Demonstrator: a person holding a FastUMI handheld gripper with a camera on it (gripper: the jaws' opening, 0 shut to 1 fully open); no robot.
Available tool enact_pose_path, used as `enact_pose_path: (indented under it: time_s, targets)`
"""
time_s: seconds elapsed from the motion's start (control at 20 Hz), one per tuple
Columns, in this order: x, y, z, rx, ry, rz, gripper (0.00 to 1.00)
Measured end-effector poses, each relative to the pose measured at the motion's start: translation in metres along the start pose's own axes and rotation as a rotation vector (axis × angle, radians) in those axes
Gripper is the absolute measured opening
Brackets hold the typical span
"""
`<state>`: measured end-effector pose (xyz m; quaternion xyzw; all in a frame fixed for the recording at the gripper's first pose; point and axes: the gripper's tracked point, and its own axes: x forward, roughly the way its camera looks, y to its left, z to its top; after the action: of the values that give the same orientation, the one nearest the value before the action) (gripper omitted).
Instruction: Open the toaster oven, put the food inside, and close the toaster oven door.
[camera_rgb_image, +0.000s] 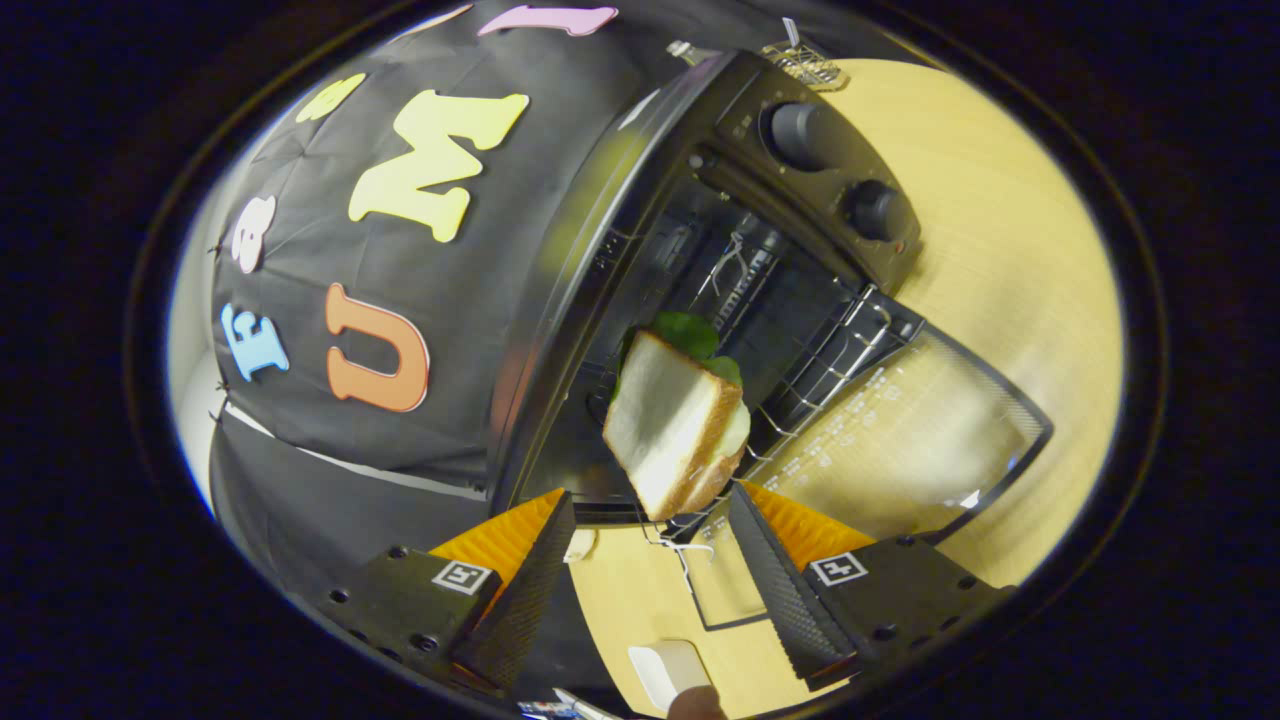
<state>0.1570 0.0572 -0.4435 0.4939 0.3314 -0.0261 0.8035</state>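
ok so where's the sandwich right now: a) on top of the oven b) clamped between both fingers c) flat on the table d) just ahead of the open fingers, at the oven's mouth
d: the sandwich sits tilted just beyond the hand-held gripper, whose fingers stand apart, in front of the open toaster oven.

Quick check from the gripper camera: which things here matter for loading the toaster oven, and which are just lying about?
For the job:
- sandwich, ahead of the open gripper, touching neither finger
- toaster oven
- its open glass door
- oven rack

Lying about:
- wire basket
- white object on the table
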Motion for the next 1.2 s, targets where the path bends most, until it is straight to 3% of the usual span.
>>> enact_pose_path:
  time_s: [0.2, 0.7, 1.2]
  targets:
    - [-0.033, -0.007, -0.001, -0.150, -0.007, -0.041, 1.00]
    - [-0.101, -0.036, -0.021, -0.701, 0.023, -0.178, 1.00]
    - [-0.107, -0.117, -0.077, -0.766, 0.196, -0.331, 1.00]
